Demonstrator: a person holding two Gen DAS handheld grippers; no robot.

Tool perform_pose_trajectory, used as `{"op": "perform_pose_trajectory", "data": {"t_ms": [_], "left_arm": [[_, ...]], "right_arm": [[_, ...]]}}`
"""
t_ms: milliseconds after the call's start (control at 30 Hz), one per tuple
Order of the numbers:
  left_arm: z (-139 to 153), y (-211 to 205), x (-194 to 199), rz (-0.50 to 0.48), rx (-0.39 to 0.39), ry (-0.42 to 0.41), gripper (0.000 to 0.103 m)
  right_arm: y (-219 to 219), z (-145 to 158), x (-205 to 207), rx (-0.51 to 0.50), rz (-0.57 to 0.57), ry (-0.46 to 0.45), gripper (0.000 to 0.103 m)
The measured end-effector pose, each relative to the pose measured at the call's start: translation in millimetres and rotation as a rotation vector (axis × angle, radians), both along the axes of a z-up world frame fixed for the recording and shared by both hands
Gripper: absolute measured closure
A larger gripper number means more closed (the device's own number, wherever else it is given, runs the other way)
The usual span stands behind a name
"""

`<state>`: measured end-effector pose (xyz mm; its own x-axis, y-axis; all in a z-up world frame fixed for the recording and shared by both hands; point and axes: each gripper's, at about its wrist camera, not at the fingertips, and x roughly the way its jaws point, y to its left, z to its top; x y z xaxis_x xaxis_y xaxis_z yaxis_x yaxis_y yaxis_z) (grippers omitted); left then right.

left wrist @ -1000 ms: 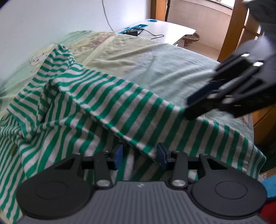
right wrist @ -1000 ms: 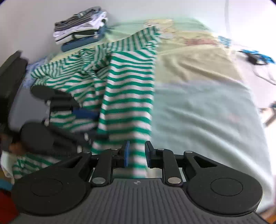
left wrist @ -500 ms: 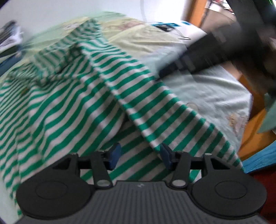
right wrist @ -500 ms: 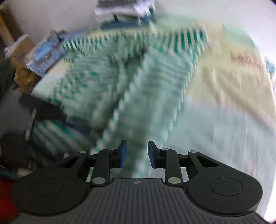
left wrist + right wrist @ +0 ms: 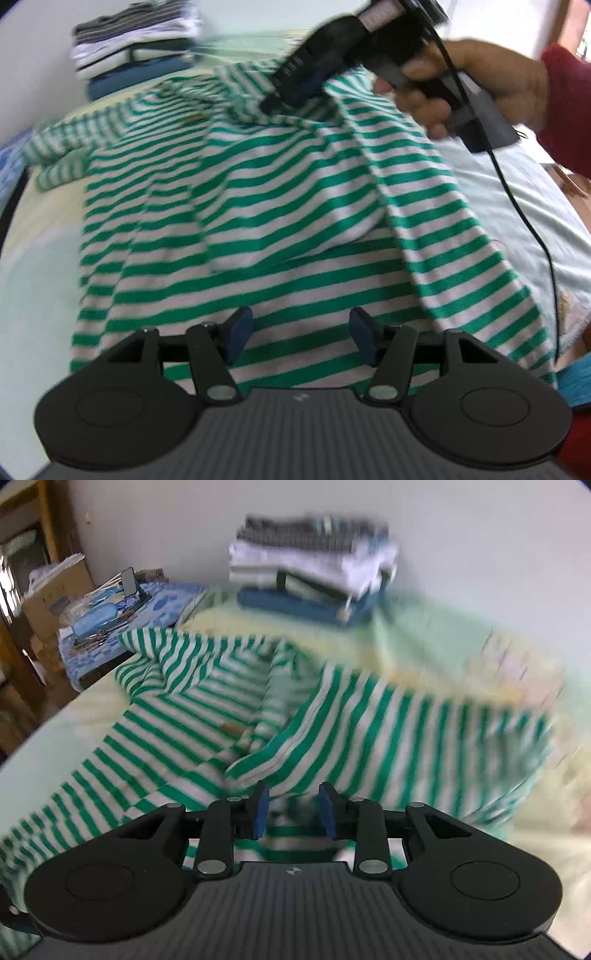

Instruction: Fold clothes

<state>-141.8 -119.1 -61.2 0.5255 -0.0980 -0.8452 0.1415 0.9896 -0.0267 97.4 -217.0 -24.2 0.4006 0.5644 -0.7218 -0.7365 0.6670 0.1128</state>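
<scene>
A second ago your left gripper (image 5: 301,339) had its blue pads close together at a raised ridge of the striped shirt (image 5: 280,206); its jaws have just been opening, and now they stand wide apart with nothing pinched, only flat fabric lying below the gap. Your right gripper (image 5: 294,809) was nearly closed over the striped cloth a second ago; its jaws have just been opening too, and now the pads stand apart with a fold of the shirt bunched just ahead of them, not pressed. In the left wrist view your right hand (image 5: 476,79) now shows plainly at the upper right, holding that gripper's handle over the shirt's far end, where earlier only the black fingers reached in from the side. The stack of folded clothes (image 5: 314,563), out of the left view a second ago, now sits at its upper left.

The shirt, green and white stripes, lies spread on the pale bed sheet (image 5: 517,192), rumpled, with one long panel folded diagonally over the body towards the right. A sleeve (image 5: 62,155) trails out to the left. The right wrist view is blurred.
</scene>
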Motion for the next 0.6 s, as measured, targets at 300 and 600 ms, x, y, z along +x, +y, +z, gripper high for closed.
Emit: {"op": "perform_pose_trajectory", "data": {"t_ms": [300,600], "left_arm": [[6,33,5,0.133,0.010,-0.052,0.042],[13,78,50,0.274,0.057,-0.142,0.037]], "right_arm": [[6,11,-6,0.046,0.029,0.005,0.067],[48,29,14,-0.100,0.053,0.010,0.067]]}}
